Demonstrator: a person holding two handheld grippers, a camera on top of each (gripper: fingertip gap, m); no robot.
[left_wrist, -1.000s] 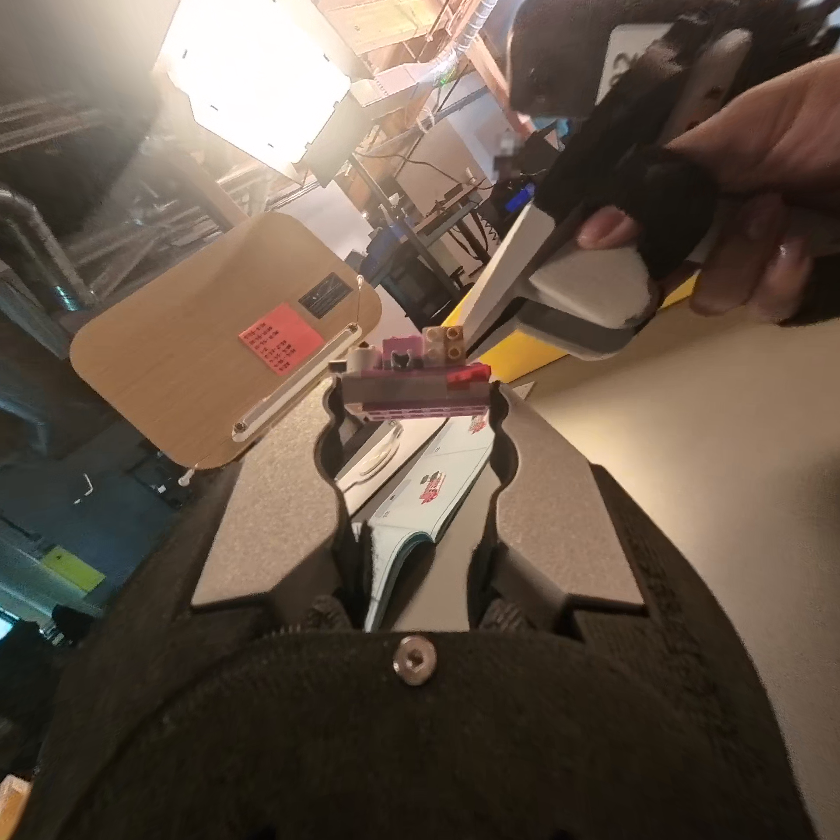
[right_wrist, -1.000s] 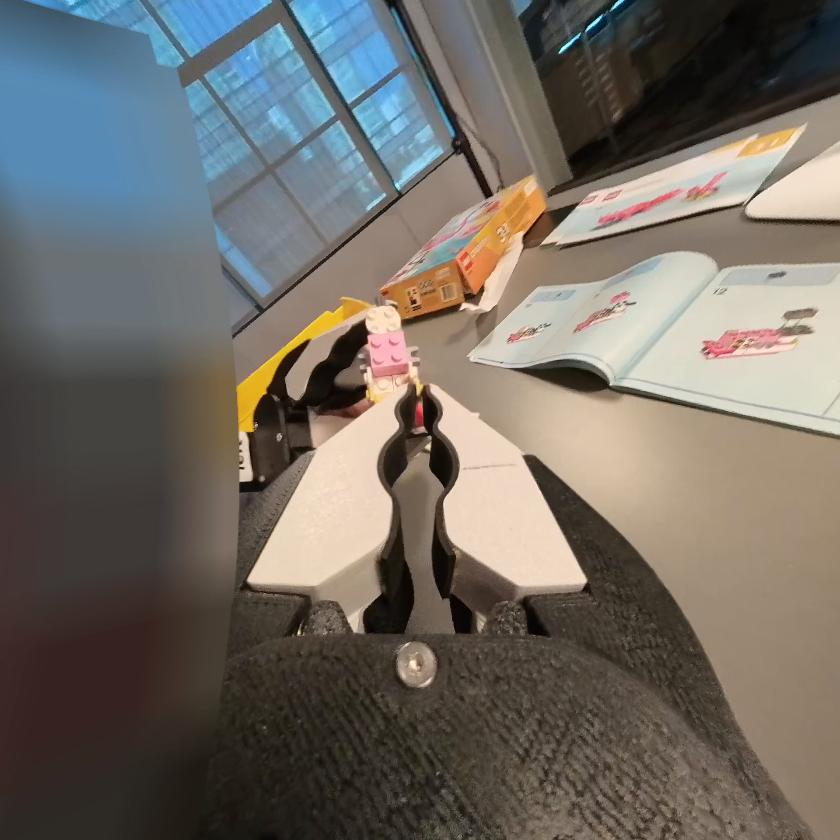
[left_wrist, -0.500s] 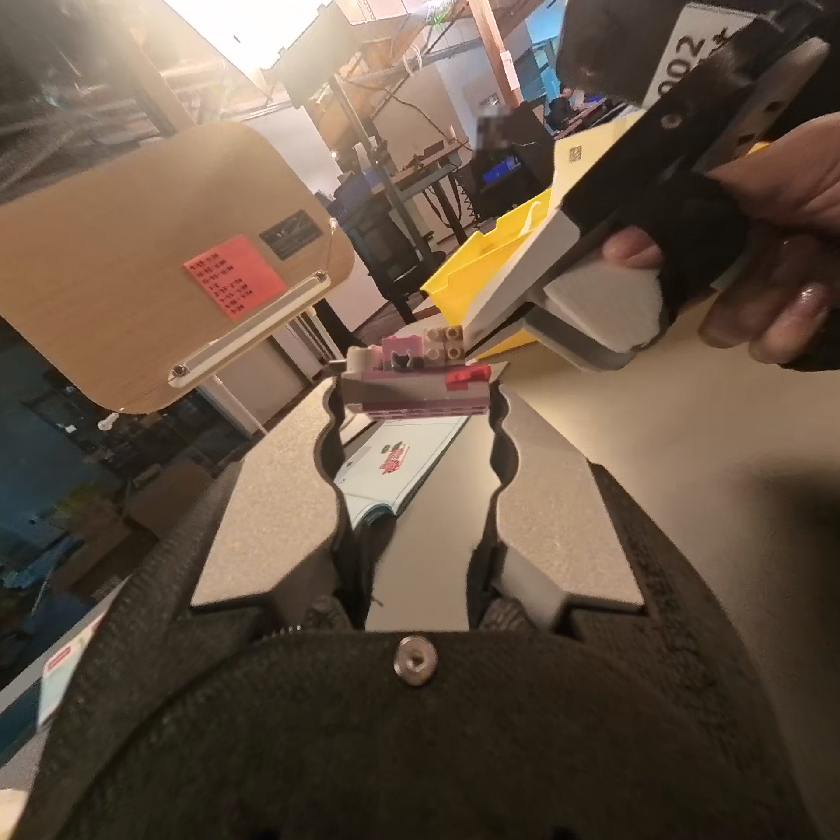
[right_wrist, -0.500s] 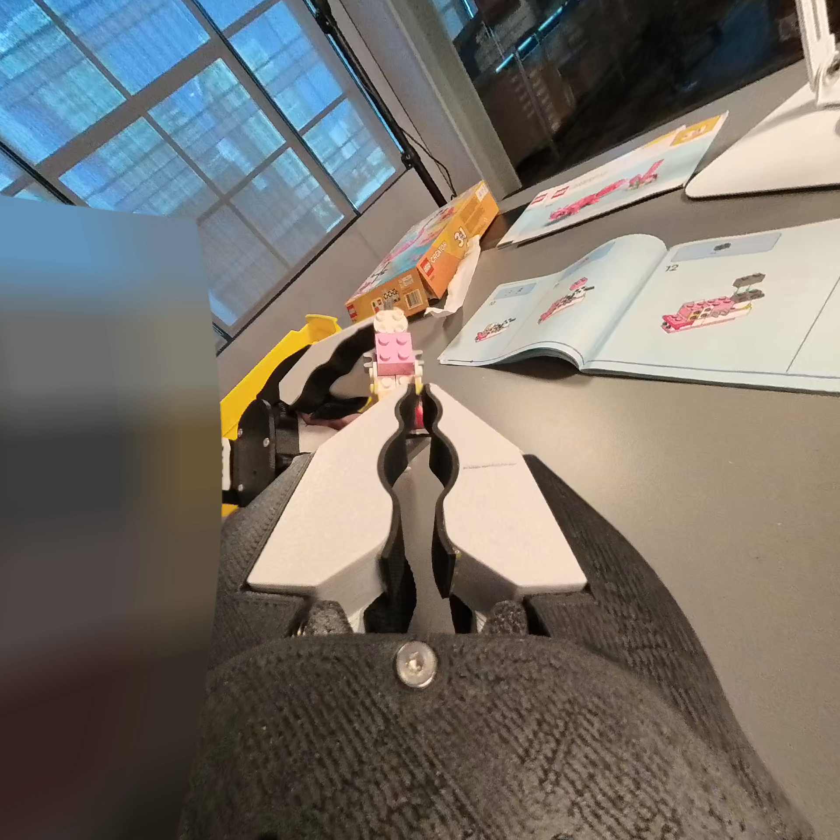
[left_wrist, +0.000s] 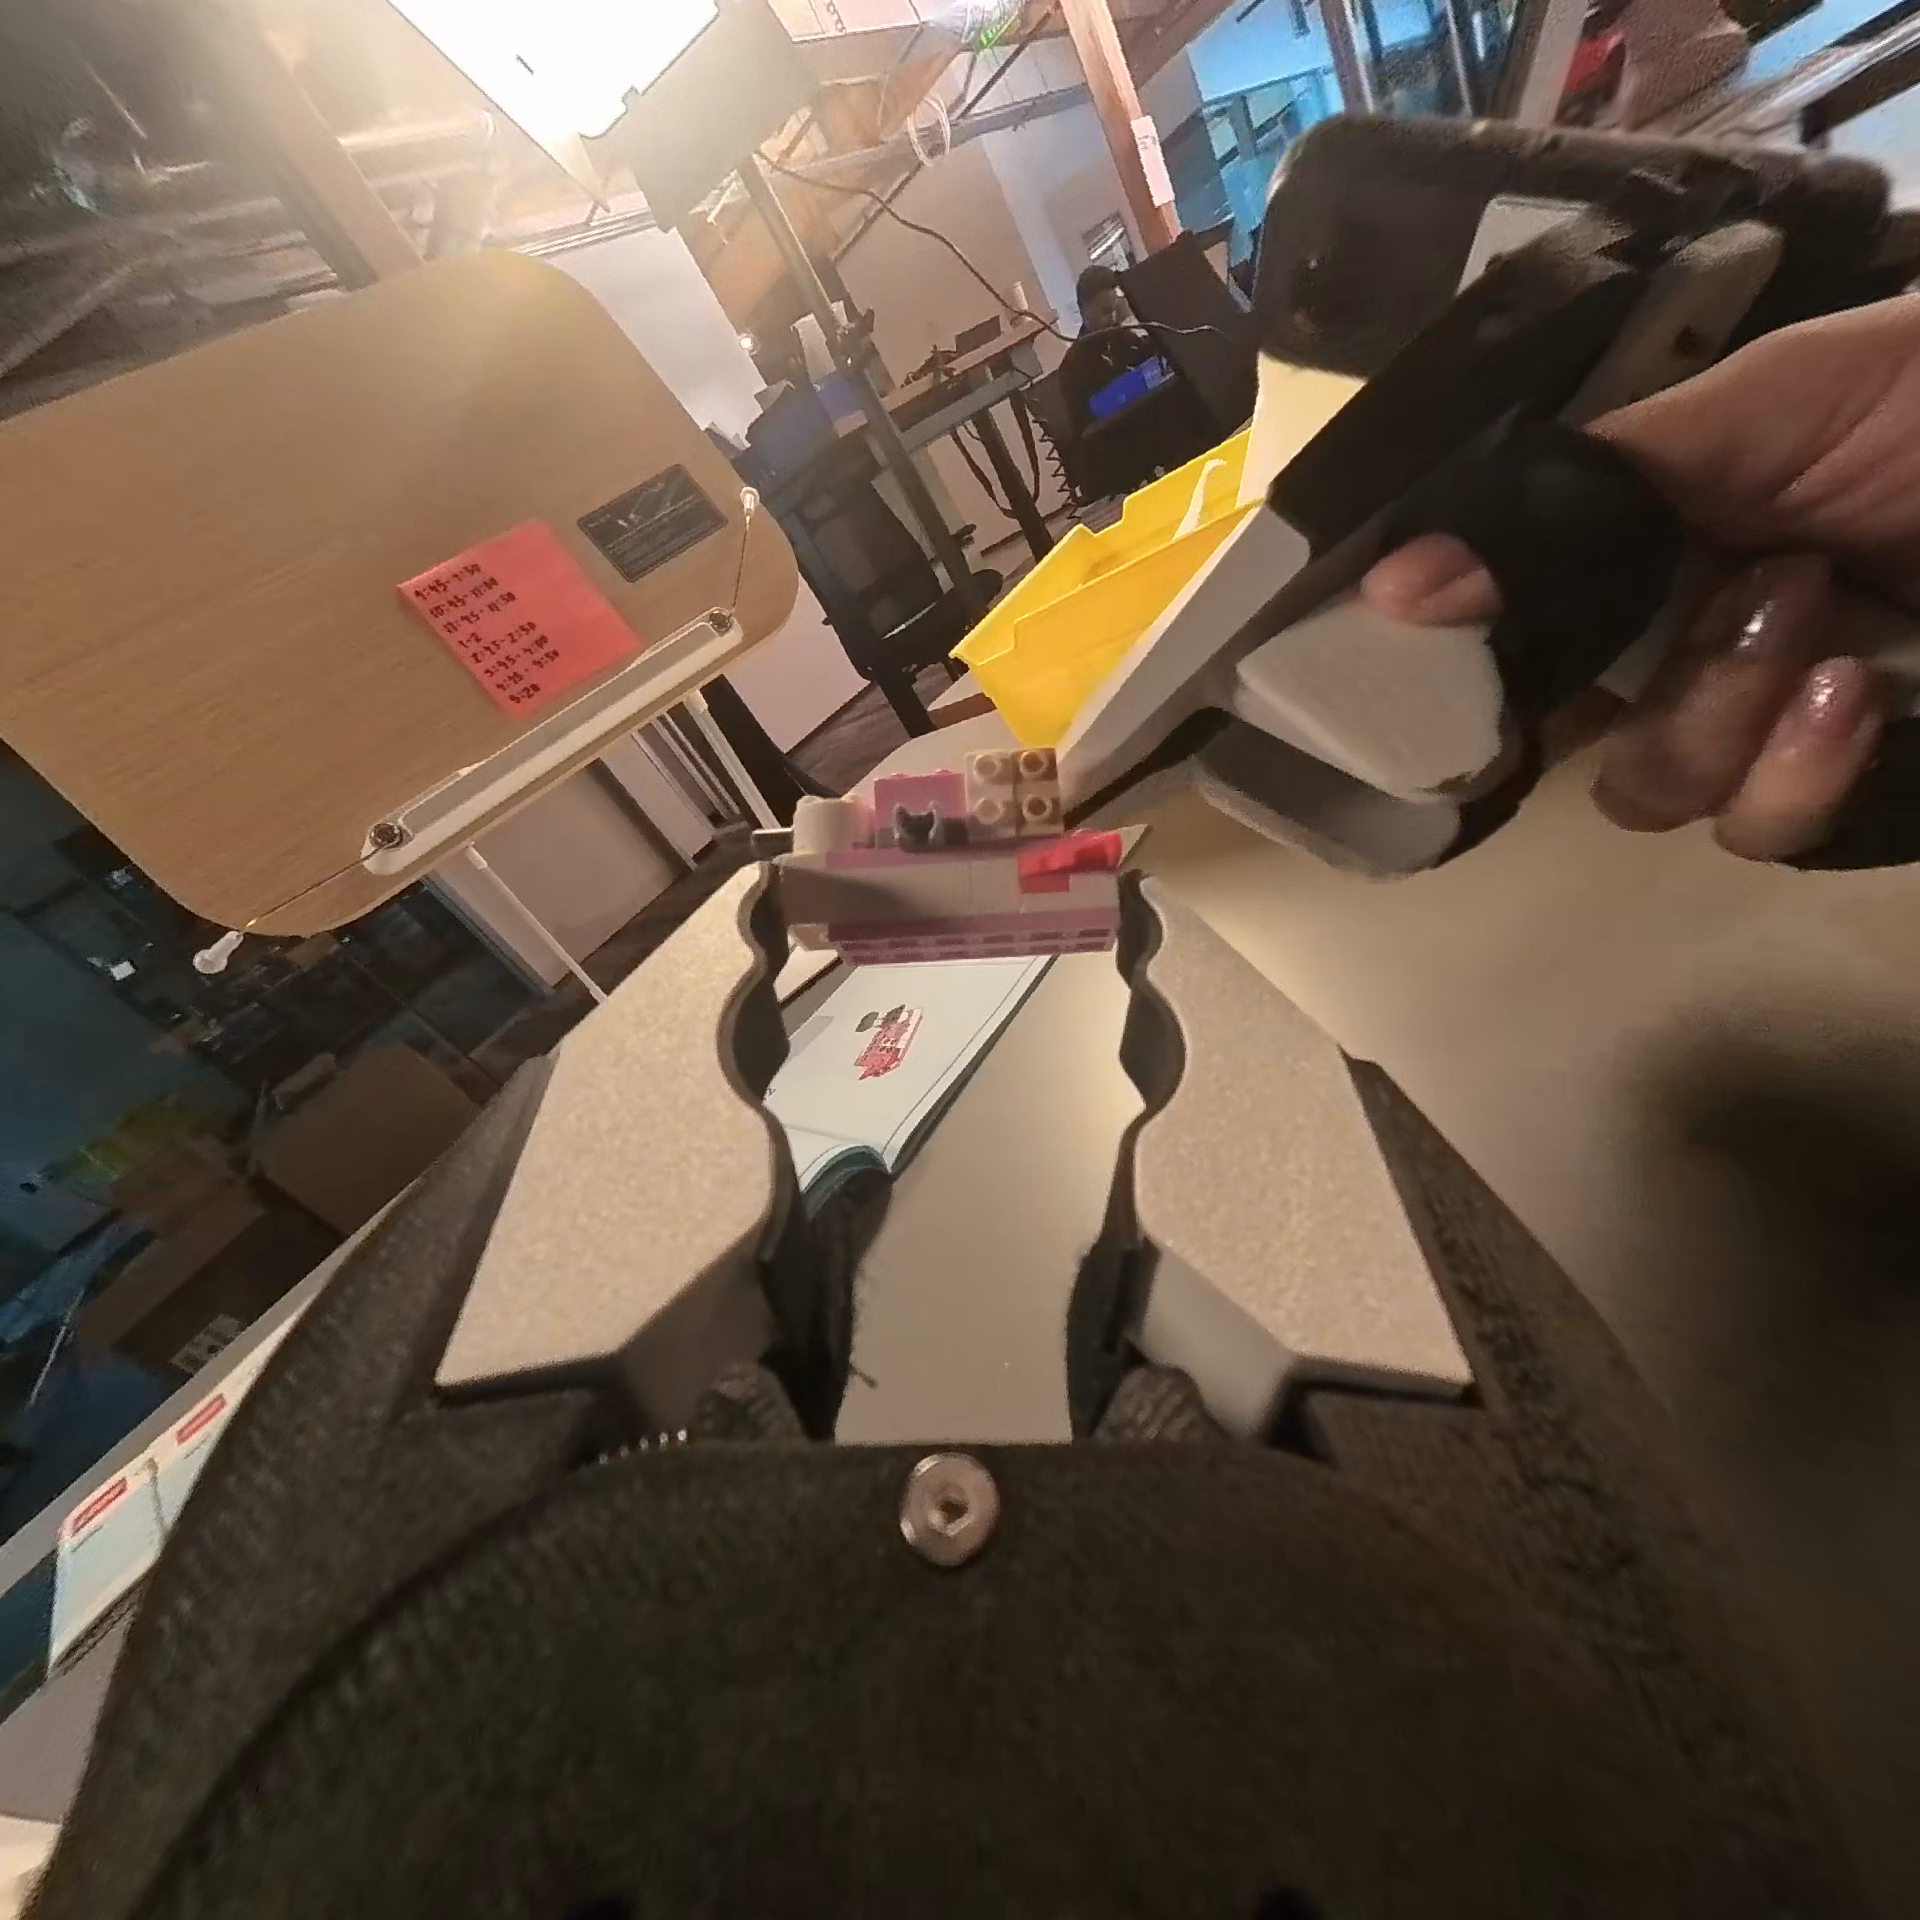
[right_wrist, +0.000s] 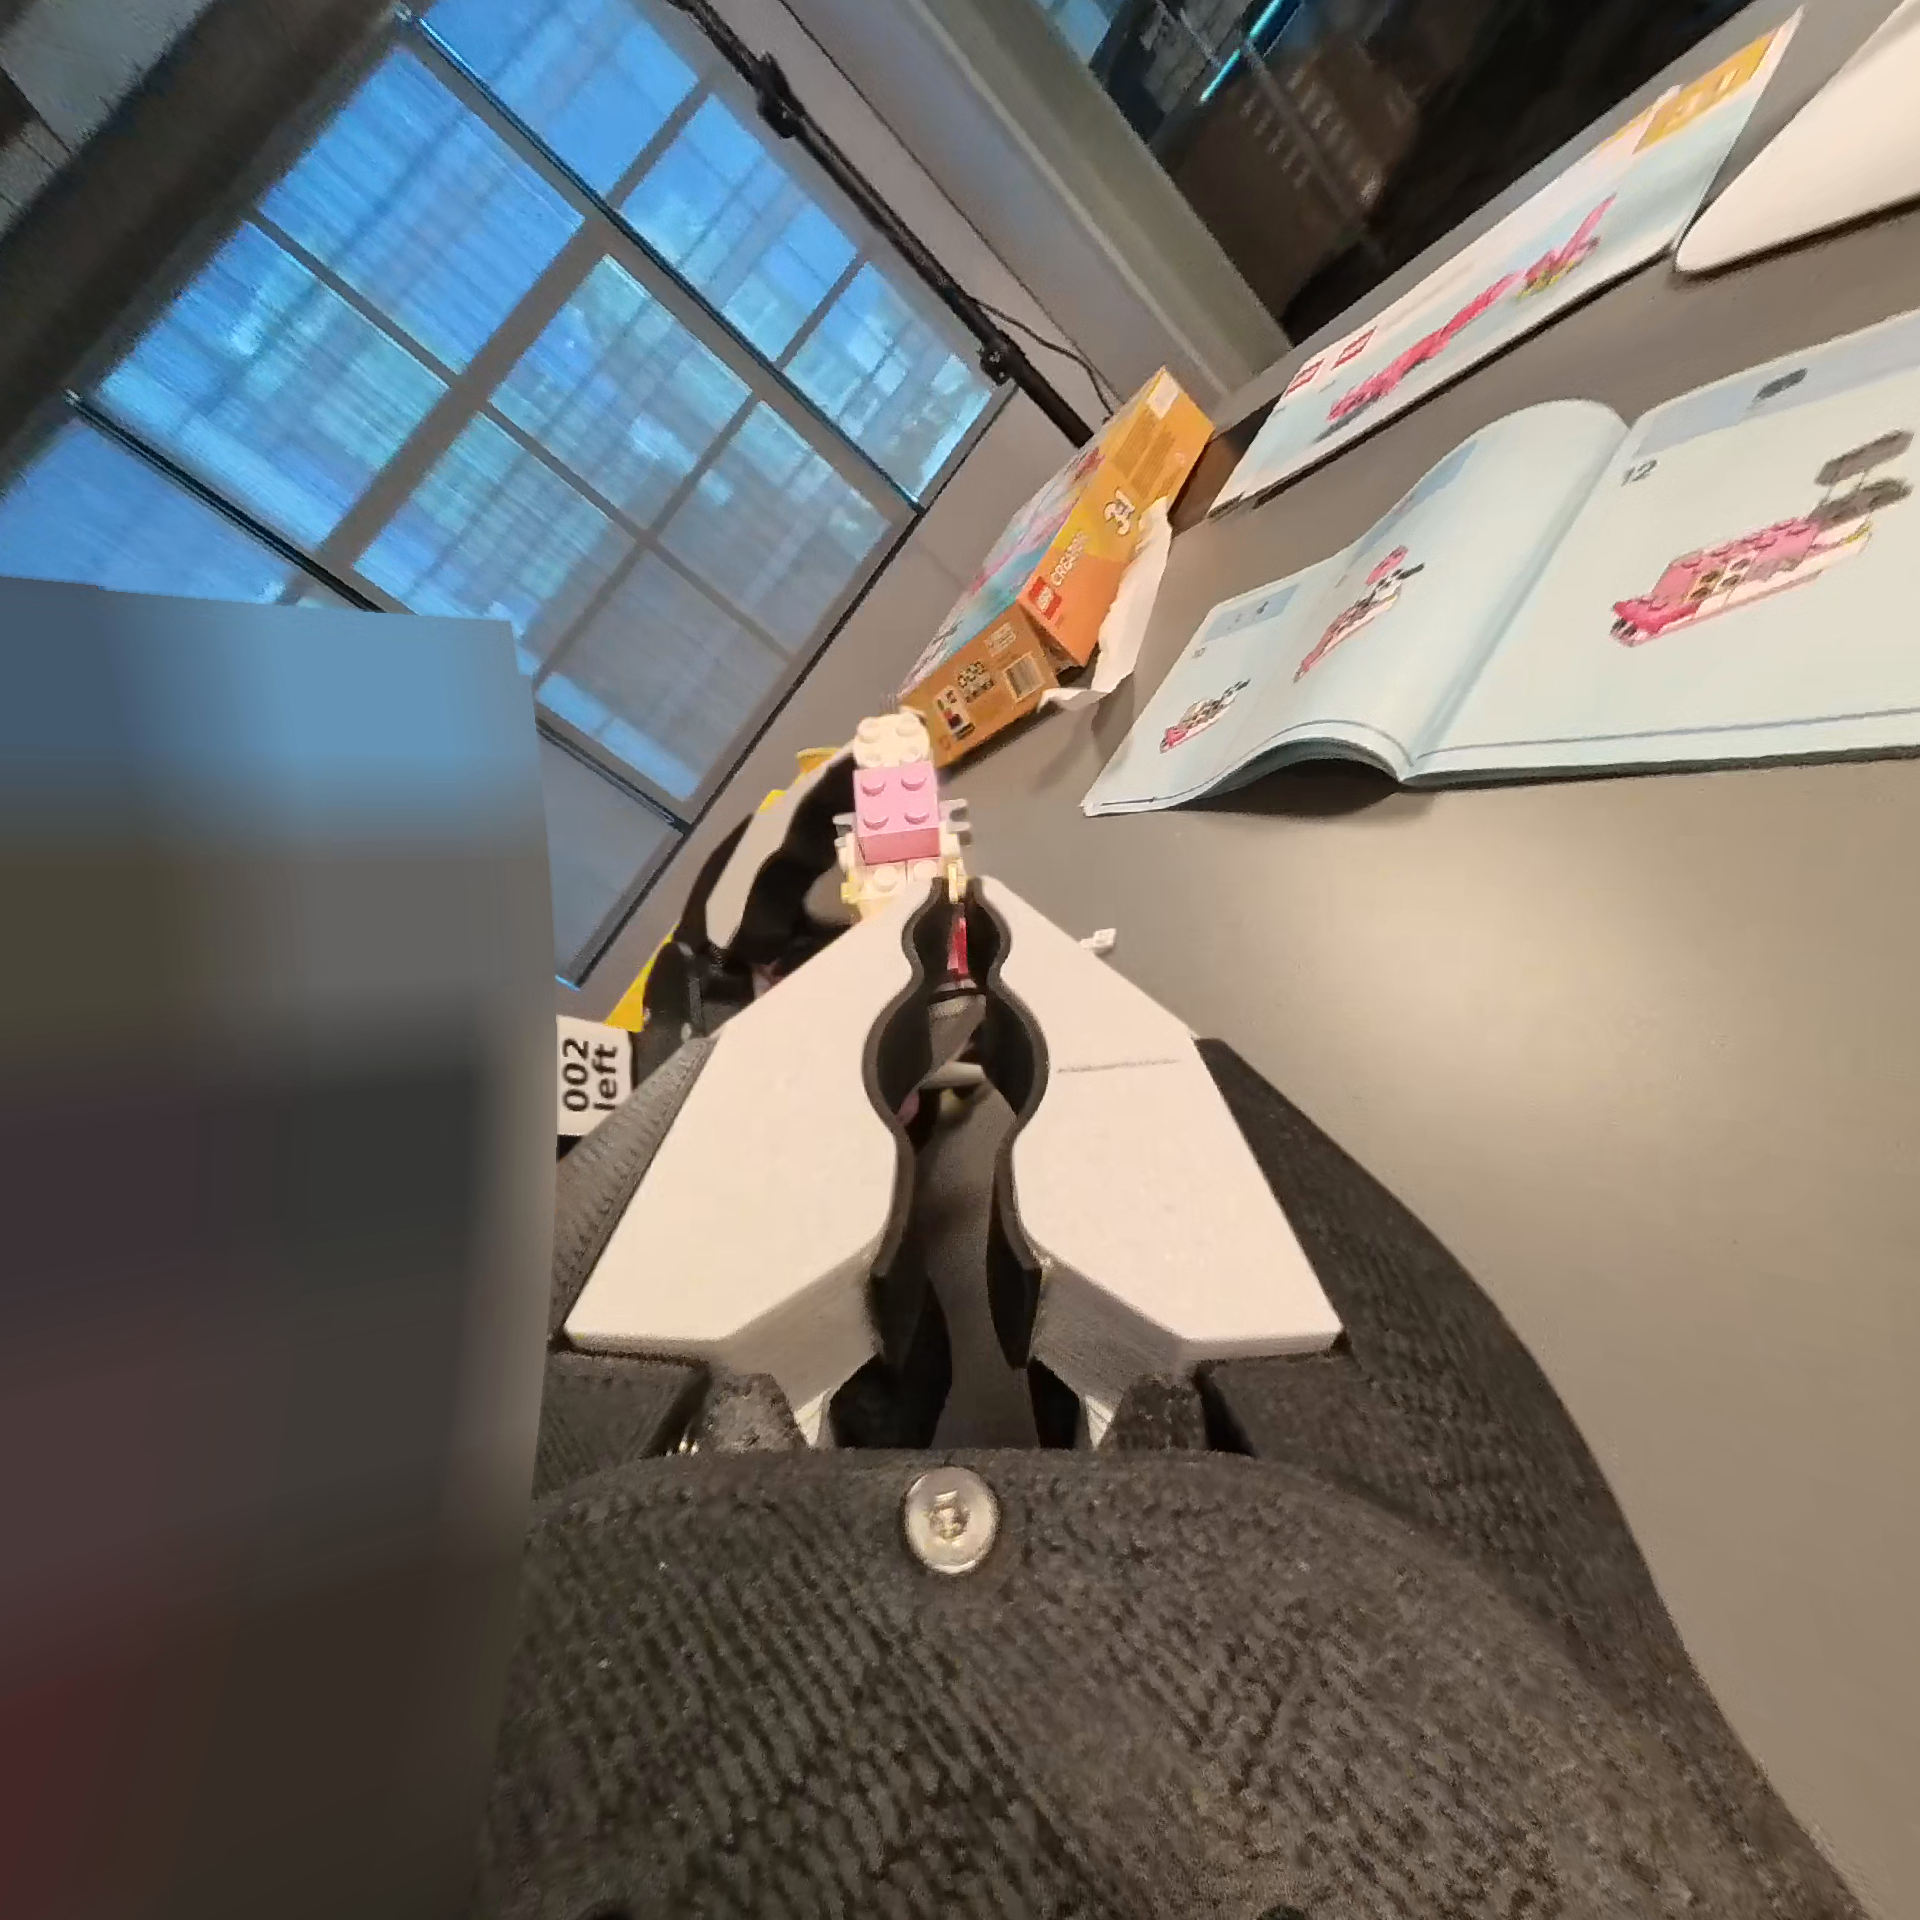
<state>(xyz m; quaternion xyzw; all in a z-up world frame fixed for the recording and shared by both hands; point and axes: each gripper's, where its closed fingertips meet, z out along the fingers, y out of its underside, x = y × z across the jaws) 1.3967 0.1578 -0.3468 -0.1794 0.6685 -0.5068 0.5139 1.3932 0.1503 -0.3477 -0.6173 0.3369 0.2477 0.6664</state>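
The left tool (left_wrist: 951, 894) squeezes a small pink brick model (left_wrist: 951, 883) by its ends. The right tool (right_wrist: 951, 904), tips shut, pinches a tiny piece (right_wrist: 954, 896) against it. Light, snaps apart easily.

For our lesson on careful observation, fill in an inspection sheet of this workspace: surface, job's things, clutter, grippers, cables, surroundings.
Surface: grey table, mostly bare.
Job's things: small brick model, pink, tan and red, held off the table; open instruction booklet; second leaflet.
Clutter: orange toy box with crumpled paper beside it; one tiny white piece; yellow bin.
Grippers: left gripper clamps the model's two ends; right gripper, fingertips together, tips at the model's tan studded end.
Cables: dark cables hang in the far room; none on the table.
Surroundings: wooden board with a red note, large windows, a seated person far off.
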